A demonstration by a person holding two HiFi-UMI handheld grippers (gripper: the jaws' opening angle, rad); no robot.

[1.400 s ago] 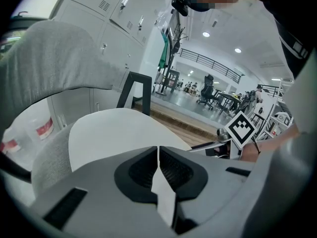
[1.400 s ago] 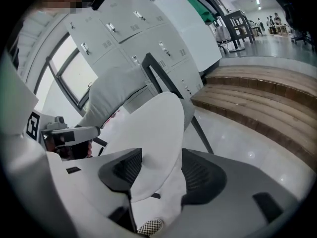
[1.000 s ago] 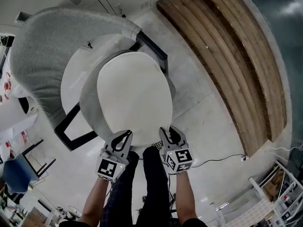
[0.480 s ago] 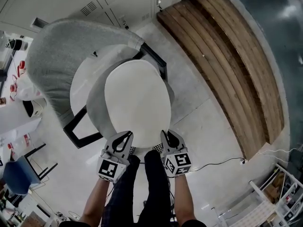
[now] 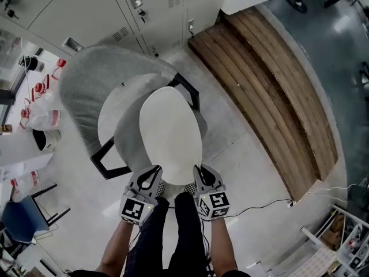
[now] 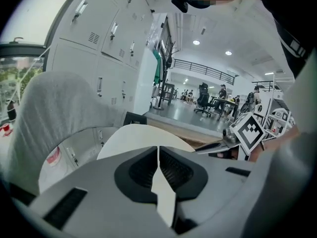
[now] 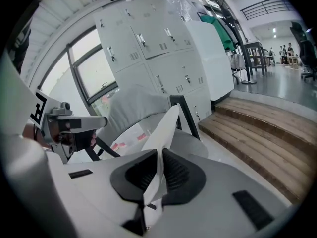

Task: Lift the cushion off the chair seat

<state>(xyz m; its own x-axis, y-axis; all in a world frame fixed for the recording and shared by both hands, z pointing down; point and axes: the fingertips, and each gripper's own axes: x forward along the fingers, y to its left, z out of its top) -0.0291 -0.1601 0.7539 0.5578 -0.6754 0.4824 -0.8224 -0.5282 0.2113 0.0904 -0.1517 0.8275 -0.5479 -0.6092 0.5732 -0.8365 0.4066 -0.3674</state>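
A white oval cushion [image 5: 171,134] hangs tilted above the grey seat [image 5: 124,140] of a grey armchair [image 5: 92,79], its near edge raised. My left gripper [image 5: 151,171] is shut on the cushion's near left edge, and the thin white edge [image 6: 143,135] runs between its dark pads [image 6: 141,170]. My right gripper [image 5: 202,171] grips the near right edge. Its jaws are closing, with the cushion [image 7: 166,128] squeezed between its pads [image 7: 176,175]. In both gripper views the cushion stands edge-on in front of the chair back.
The chair's black frame [image 5: 106,166] stands on a pale floor. Wooden steps [image 5: 271,85] run along the right. Grey lockers [image 5: 115,4] line the back. Bags and bottles [image 5: 40,114] sit at left, a blue chair [image 5: 20,215] lower left, a cable [image 5: 271,201] lower right.
Both grippers have risen with the cushion's near edge. The cushion has tipped up off the seat and looks narrower, and more of the grey seat shows.
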